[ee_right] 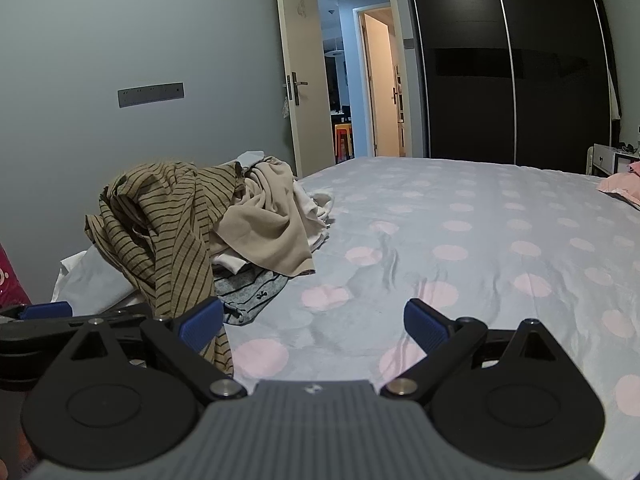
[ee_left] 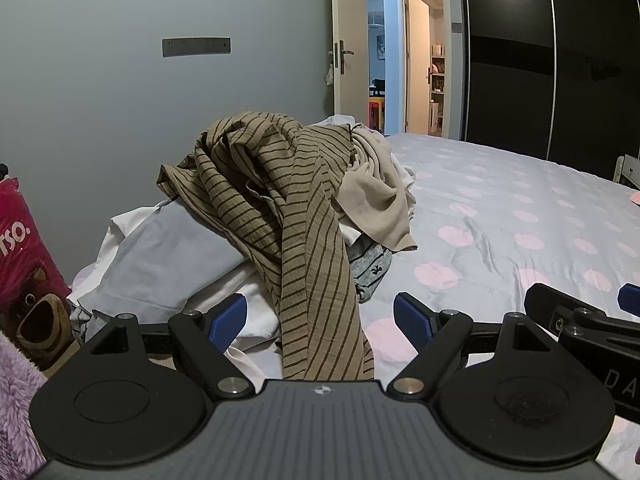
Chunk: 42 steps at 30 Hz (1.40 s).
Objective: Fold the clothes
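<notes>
A brown striped garment [ee_left: 280, 184] tops a pile of clothes on the bed, and one long end trails down toward me. My left gripper [ee_left: 320, 320] is open, its blue pads on either side of that trailing end without pinching it. A beige garment [ee_left: 376, 192], a light blue-grey piece [ee_left: 168, 256] and a grey patterned one [ee_left: 370, 268] lie in the same pile. In the right wrist view the striped garment [ee_right: 168, 216] sits to the left. My right gripper [ee_right: 312, 322] is open over the bare bedspread, its left pad [ee_right: 198, 324] next to the striped end.
The bed [ee_right: 460, 240] has a grey spread with pink dots stretching right. A pink bag with a bear print [ee_left: 24, 264] and a purple fluffy fabric [ee_left: 16, 392] sit at the left. There is a grey wall behind, an open door [ee_right: 296, 80], a dark wardrobe [ee_right: 520, 80] and a pink pillow [ee_right: 620, 188].
</notes>
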Each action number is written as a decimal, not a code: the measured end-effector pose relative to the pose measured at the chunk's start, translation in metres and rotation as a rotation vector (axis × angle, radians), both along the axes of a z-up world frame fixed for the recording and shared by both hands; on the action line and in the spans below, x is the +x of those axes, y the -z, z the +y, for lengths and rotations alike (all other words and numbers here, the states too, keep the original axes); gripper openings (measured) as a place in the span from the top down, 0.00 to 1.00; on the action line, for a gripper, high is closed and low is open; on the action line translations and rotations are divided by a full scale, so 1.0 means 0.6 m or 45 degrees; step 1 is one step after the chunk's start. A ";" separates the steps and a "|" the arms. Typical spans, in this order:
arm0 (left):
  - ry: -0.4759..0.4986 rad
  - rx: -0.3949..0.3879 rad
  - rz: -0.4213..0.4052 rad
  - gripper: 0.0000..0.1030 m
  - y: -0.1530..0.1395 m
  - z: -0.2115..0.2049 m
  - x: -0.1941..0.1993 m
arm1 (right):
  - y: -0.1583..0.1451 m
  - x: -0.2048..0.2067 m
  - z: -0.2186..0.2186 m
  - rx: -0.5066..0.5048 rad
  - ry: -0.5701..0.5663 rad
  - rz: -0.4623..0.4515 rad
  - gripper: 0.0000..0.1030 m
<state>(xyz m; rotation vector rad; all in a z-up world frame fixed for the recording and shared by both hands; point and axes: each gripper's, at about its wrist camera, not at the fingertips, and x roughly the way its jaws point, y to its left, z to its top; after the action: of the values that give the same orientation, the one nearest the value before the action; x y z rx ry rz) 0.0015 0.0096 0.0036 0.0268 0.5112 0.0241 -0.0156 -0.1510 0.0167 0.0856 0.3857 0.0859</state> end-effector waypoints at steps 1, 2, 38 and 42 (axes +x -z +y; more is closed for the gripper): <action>-0.001 0.000 0.001 0.22 0.000 0.000 0.000 | 0.001 0.000 -0.001 0.002 -0.002 0.002 0.05; 0.000 -0.001 0.000 0.22 0.000 0.001 0.000 | 0.001 0.000 -0.001 0.005 -0.003 0.004 0.05; 0.028 -0.010 0.114 0.23 -0.033 0.061 0.036 | -0.022 0.036 0.021 0.001 -0.145 0.055 0.05; 0.022 -0.059 0.113 0.23 -0.063 0.108 0.082 | -0.040 0.071 0.034 -0.022 -0.247 0.061 0.05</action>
<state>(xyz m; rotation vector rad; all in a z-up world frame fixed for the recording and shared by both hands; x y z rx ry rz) 0.0510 0.0741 0.0414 -0.0131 0.6004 -0.0058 0.0271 -0.1307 0.0407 0.0328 0.4420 0.2724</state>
